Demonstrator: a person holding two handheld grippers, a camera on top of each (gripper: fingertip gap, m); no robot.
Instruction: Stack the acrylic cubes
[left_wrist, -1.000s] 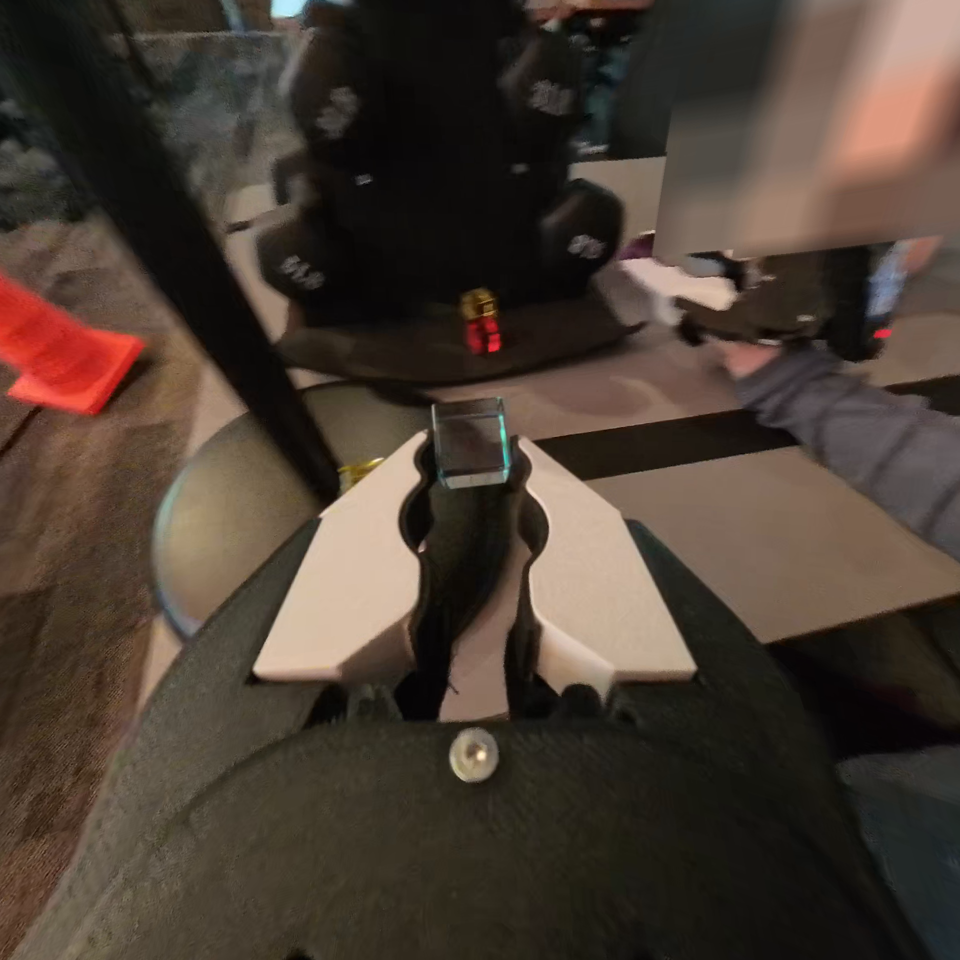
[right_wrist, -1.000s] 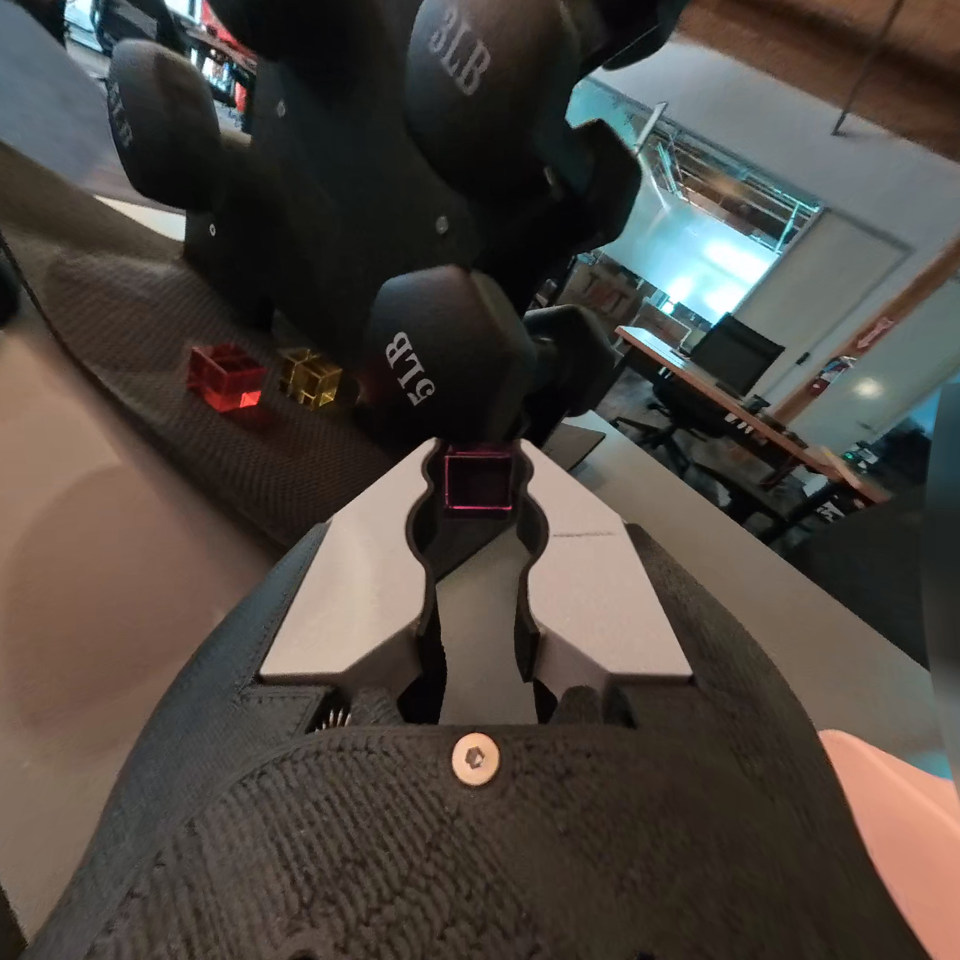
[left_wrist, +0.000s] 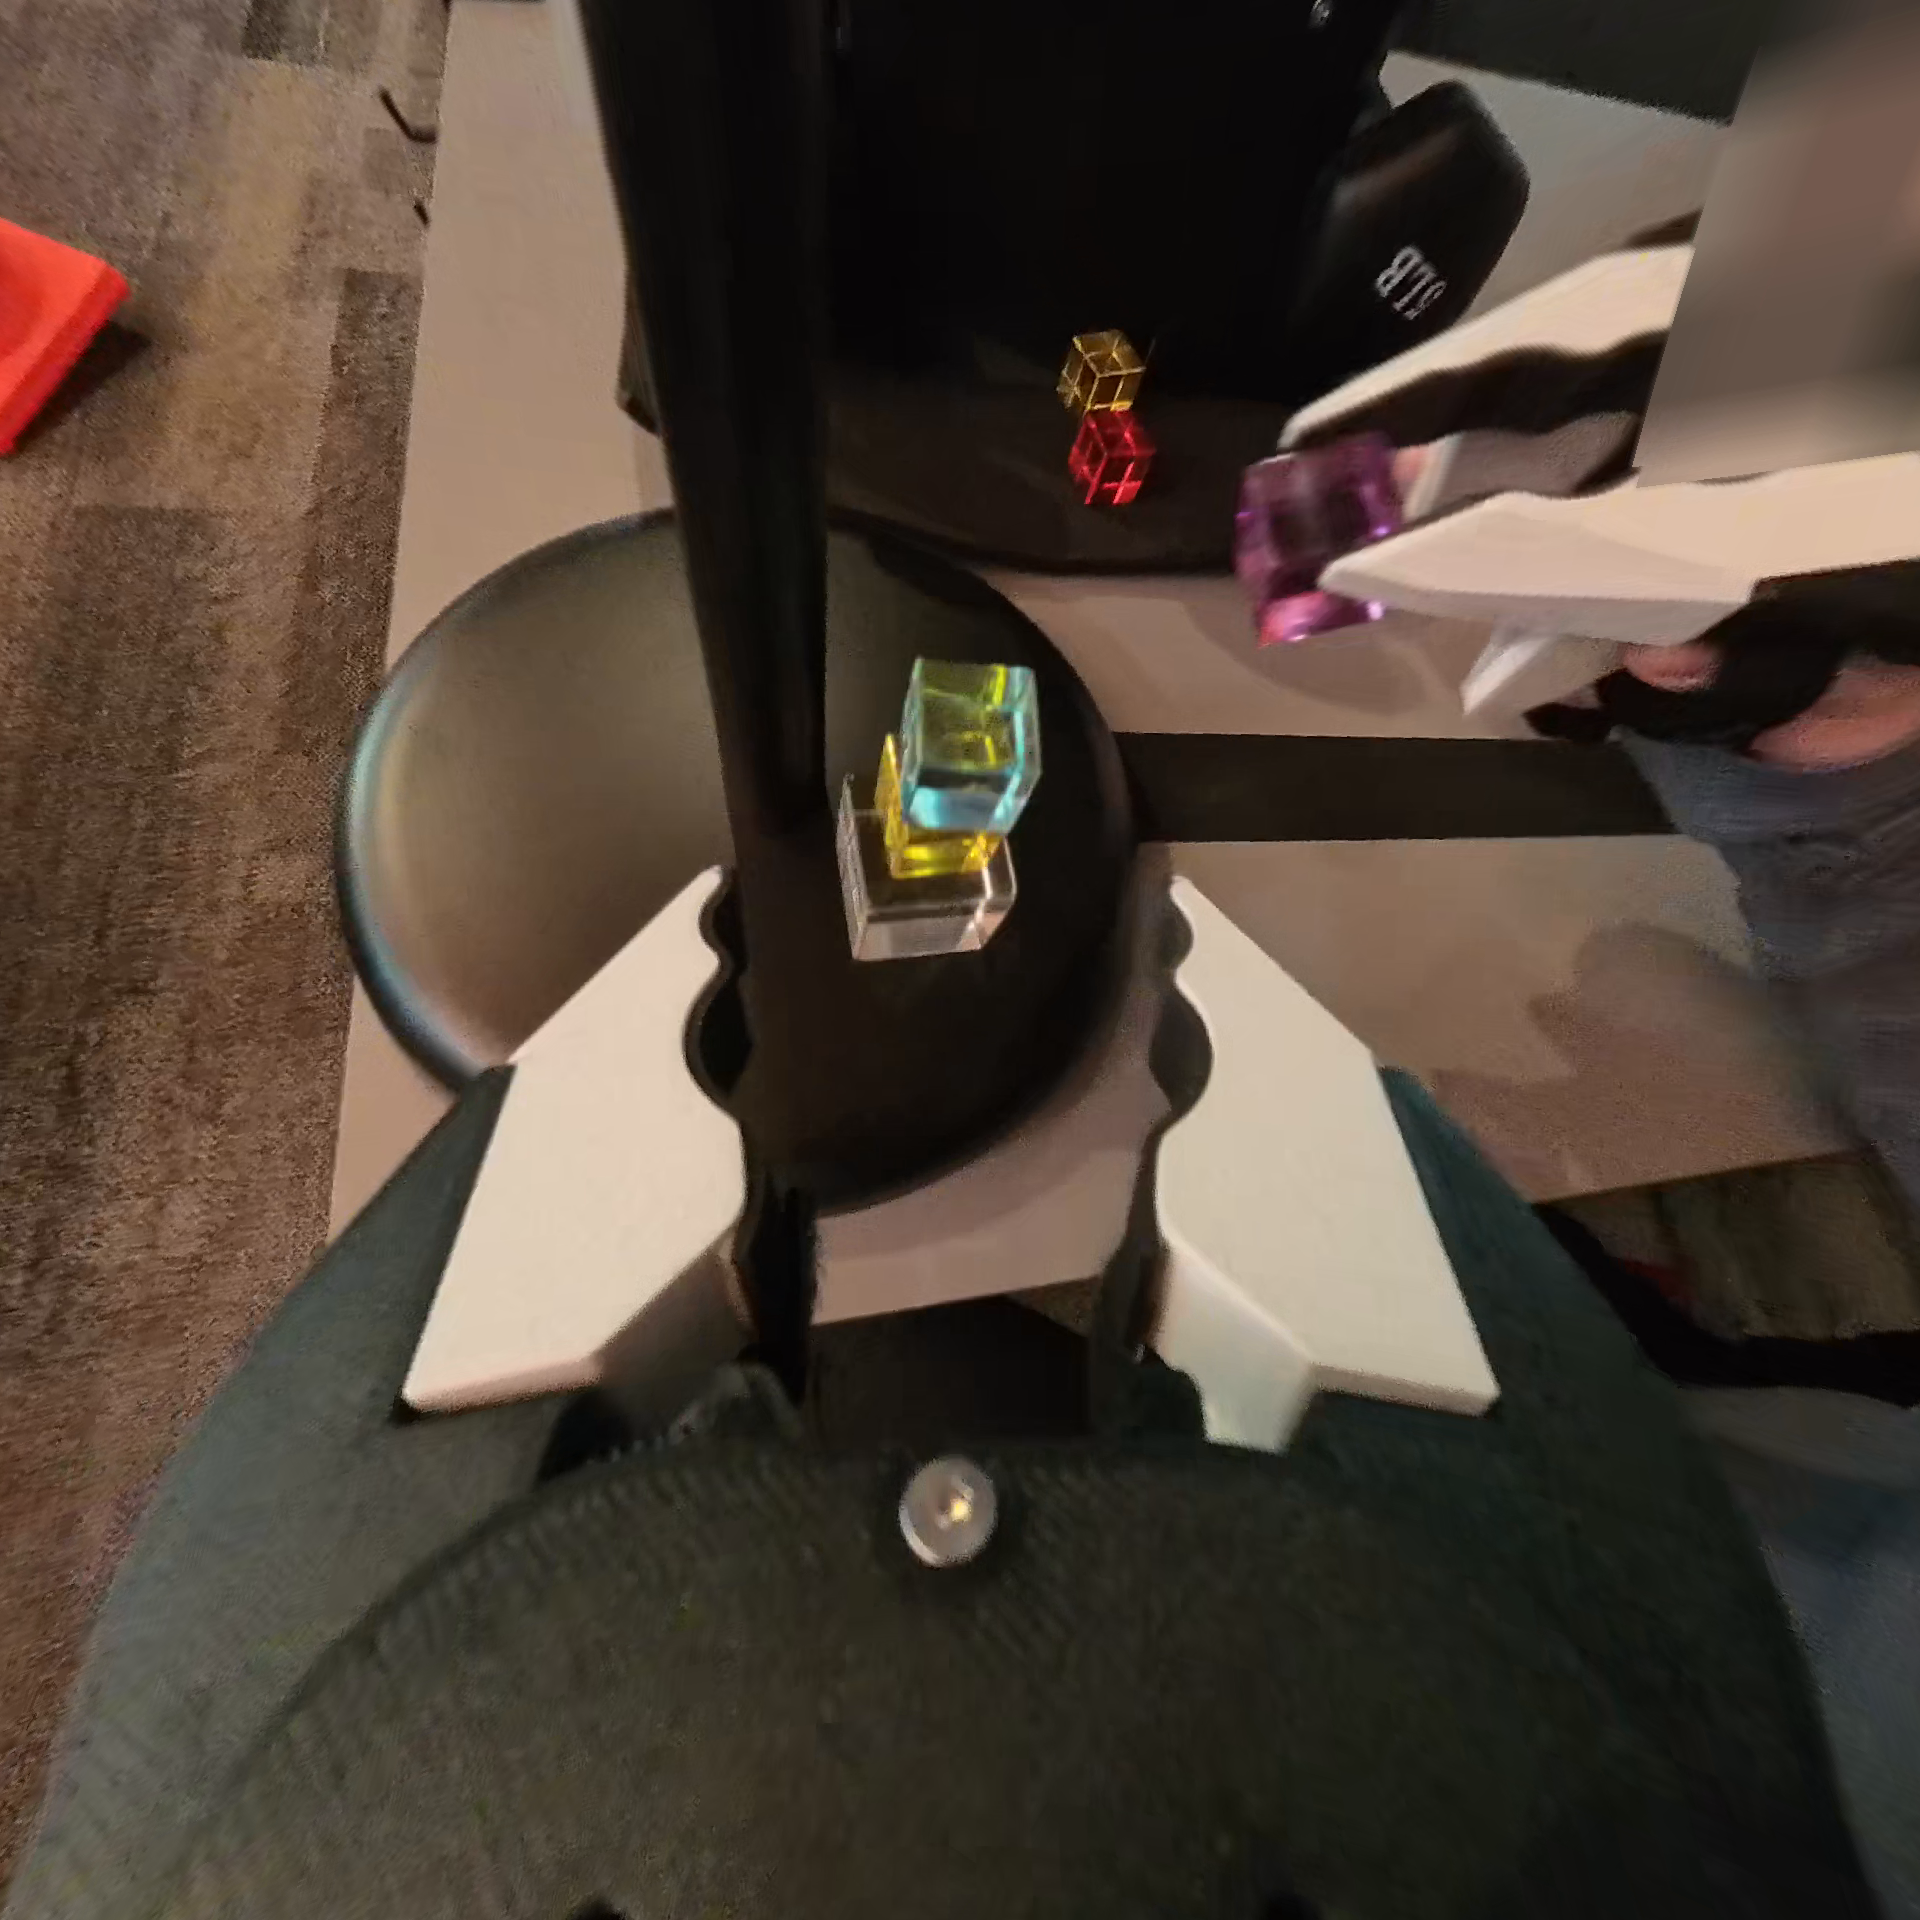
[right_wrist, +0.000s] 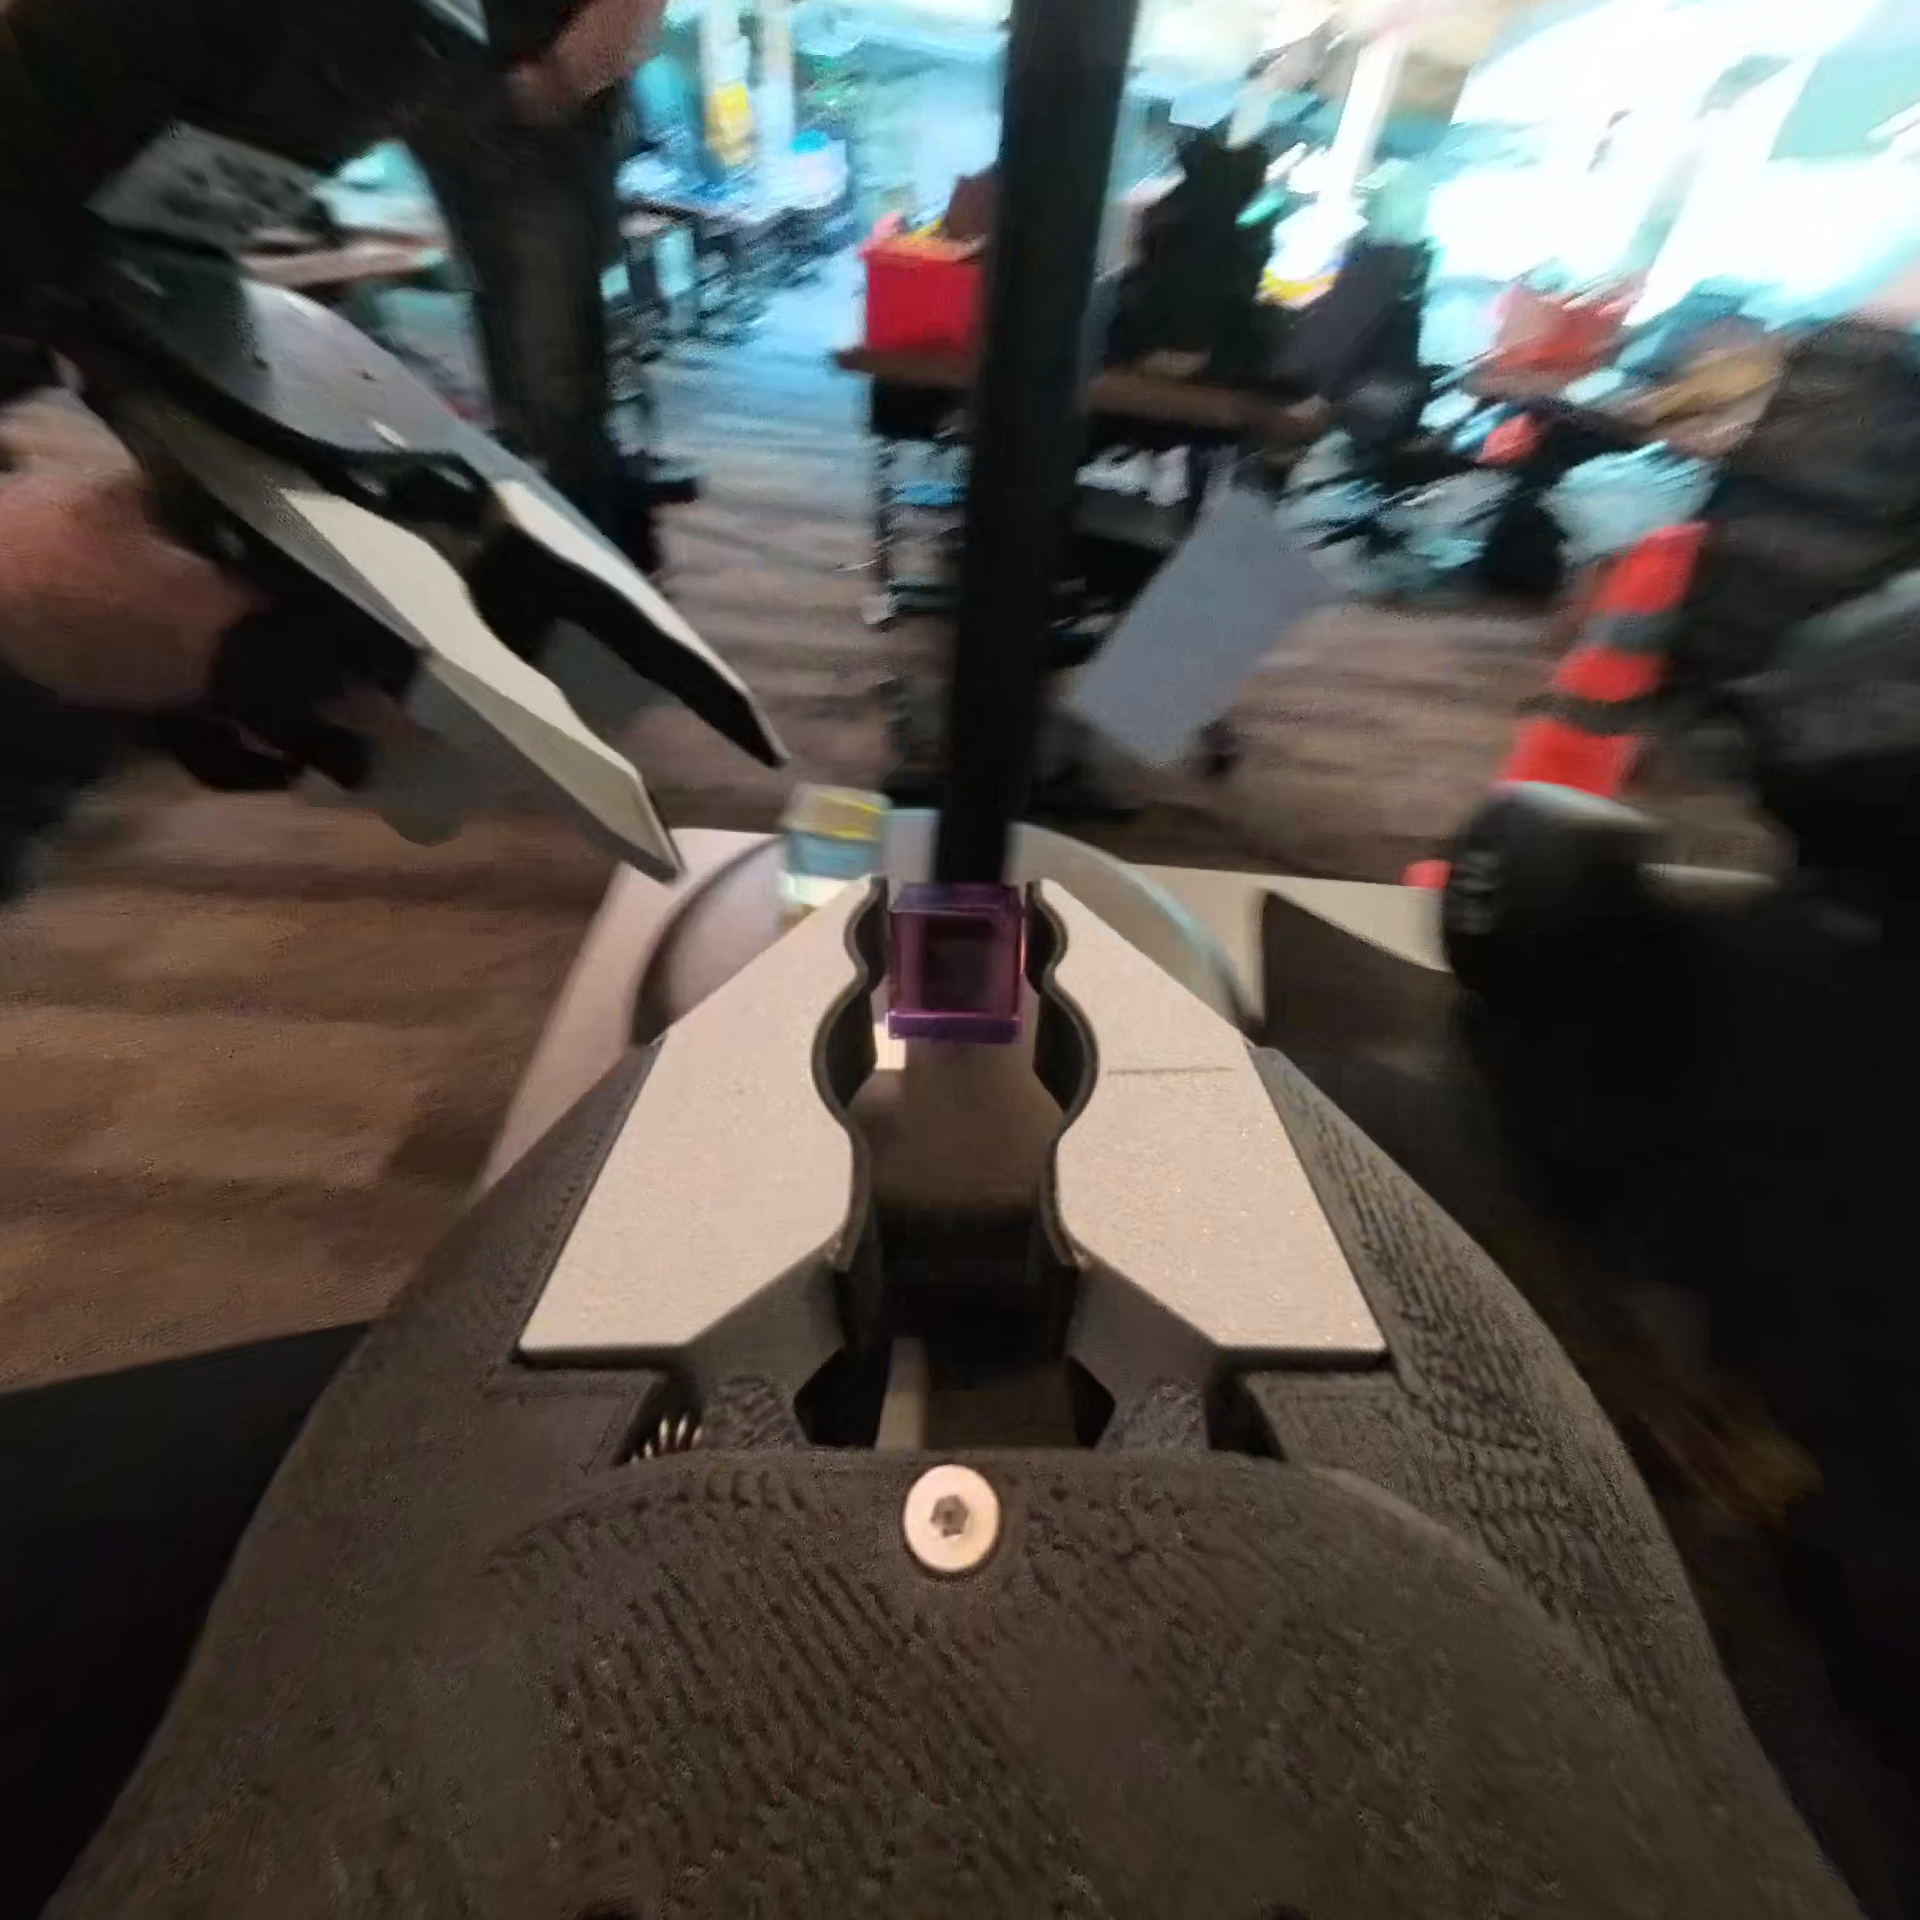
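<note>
My left gripper (left_wrist: 945, 894) is open and holds nothing. It hovers just above a stack of three clear cubes on a round black plate (left_wrist: 540, 790): a colourless cube (left_wrist: 920, 920) at the bottom, a yellow cube (left_wrist: 930, 847) in the middle and a cyan cube (left_wrist: 968, 748) on top, sitting skewed. A black pole (left_wrist: 738, 416) rises beside the stack. My right gripper (right_wrist: 956, 914) is shut on a purple cube (right_wrist: 956, 977). In the left wrist view the purple cube (left_wrist: 1314, 535) hangs right of the stack, above the table. The right wrist view shows the open left gripper (right_wrist: 717, 810) and the stack (right_wrist: 831, 842).
A loose yellow cube (left_wrist: 1101, 371) and a red cube (left_wrist: 1112, 457) lie on a black mat by a dumbbell rack (left_wrist: 1403, 229). A black strip (left_wrist: 1382, 784) crosses the table. Carpet and an orange object (left_wrist: 42, 322) lie left of the table. An orange cone (right_wrist: 1621, 644) stands far off. About 7 centimetres separates my left fingertips from the black pole (left_wrist: 738, 416).
My left gripper opened and let go of the cyan cube, which now sits on top of the stack. My right gripper swung from the dumbbell rack toward the plate, still holding the purple cube.
</note>
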